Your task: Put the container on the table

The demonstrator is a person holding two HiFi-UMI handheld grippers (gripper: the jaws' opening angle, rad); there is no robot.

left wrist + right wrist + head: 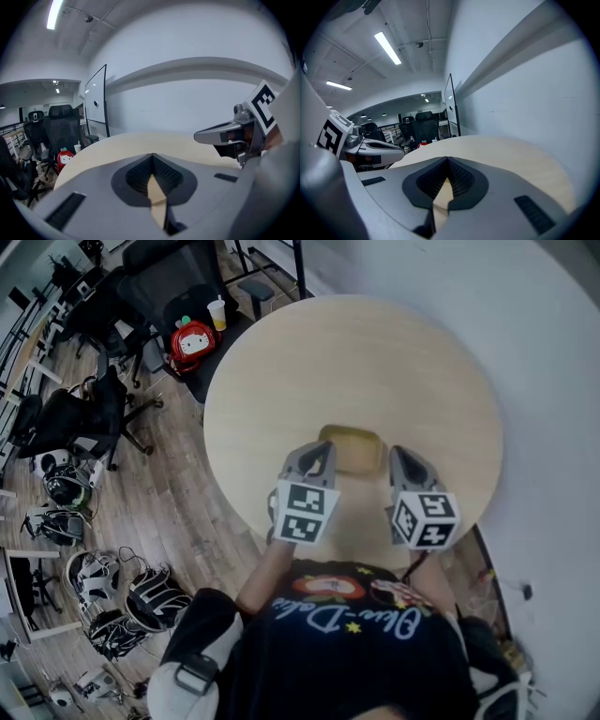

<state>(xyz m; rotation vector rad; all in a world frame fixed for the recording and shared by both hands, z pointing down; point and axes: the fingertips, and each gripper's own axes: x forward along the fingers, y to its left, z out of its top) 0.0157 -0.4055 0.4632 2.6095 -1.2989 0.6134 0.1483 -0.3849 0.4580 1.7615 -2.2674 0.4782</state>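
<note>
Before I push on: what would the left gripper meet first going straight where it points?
Probably the bare table: the container seems to lie just right of the line of the left gripper, though depth is unclear.

Surface: a round top (375, 362) in pale, wood-look finish, filling the upper middle and right of the head view.
Edge: a smooth curve; the lower part runs out of sight at the frame's centre.
Lying on it: one shallow container (352, 448), yellow-tan, rectangular with rounded corners.
Container's place: lower middle of the surface, close to its near edge, long side running left to right, resting flat.
</note>
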